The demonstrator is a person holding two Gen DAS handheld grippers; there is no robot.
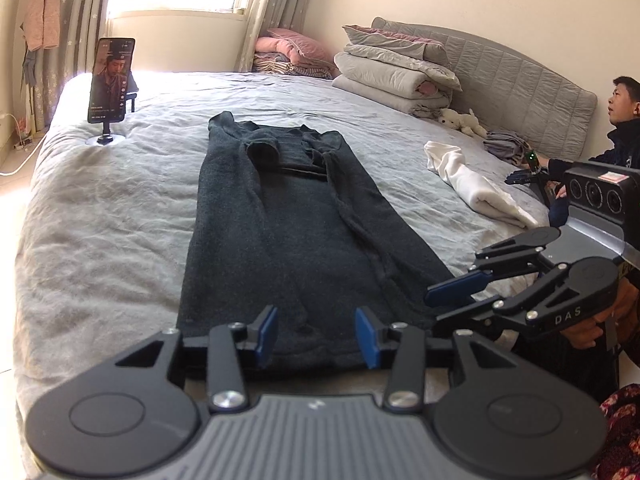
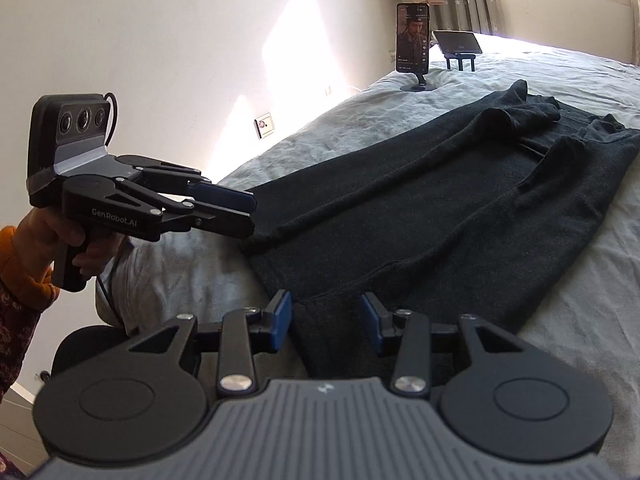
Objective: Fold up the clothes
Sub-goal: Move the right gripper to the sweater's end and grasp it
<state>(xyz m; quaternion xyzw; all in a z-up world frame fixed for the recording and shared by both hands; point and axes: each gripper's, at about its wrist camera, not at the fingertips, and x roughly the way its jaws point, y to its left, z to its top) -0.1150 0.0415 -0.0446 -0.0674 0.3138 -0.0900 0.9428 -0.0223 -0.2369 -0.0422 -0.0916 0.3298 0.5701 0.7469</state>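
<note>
A dark charcoal knitted sweater (image 1: 288, 236) was laid flat on a wide bed covered by a rumpled pale grey sheet (image 1: 100, 208), with both sleeves folded inward over the body so that a long narrow strip was formed. Its long axis was seen to run straight away from the two tools, hem nearest and collar farthest, toward a black phone on a small stand (image 1: 111, 80). The left hand-held gripper (image 1: 316, 334) was held just above the hem near its middle, jaws parted, and nothing was gripped between the blue pads. The right hand-held gripper (image 2: 326, 320) was likewise held with its jaws apart and empty, over the hem corner at the near edge of the bed. Both were judged about equally close to the hem, so a lengthwise fold, hem carried toward collar, was judged the likely next step, each tool taking its own corner. A rolled white cloth (image 1: 480, 188) was seen lying well apart to the right, near a seated person (image 1: 616, 136).
</note>
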